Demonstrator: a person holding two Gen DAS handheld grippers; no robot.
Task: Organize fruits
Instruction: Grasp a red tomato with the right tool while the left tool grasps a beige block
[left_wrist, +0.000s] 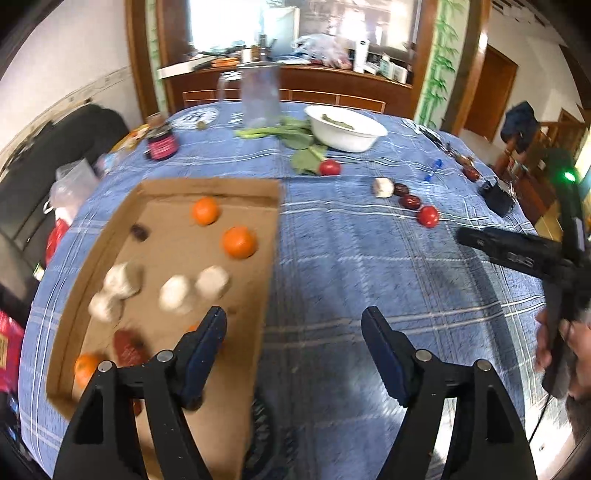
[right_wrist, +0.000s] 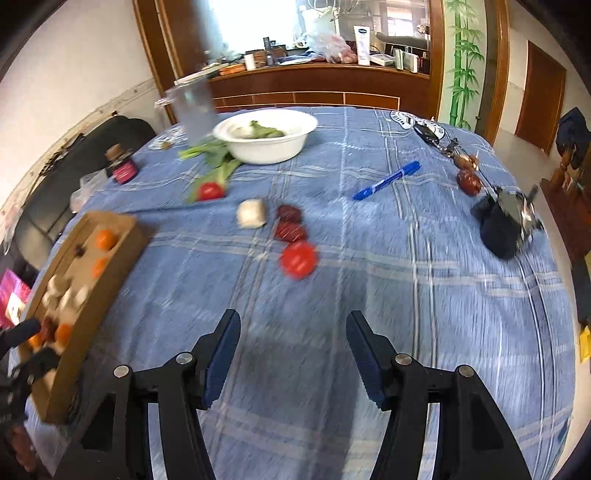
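A shallow cardboard tray lies on the blue checked tablecloth and holds oranges, several white mushrooms and dark red dates. My left gripper hangs open and empty over the tray's right edge. My right gripper is open and empty above bare cloth; it shows as a black tool at the right of the left wrist view. Loose on the cloth lie a tomato, two dates, a mushroom and a second tomato.
A white bowl with greens, leafy stalks, a clear jar, a dark small jar, a blue marker, keys, a red fruit and a dark pouch sit on the table. A hand holds the right tool.
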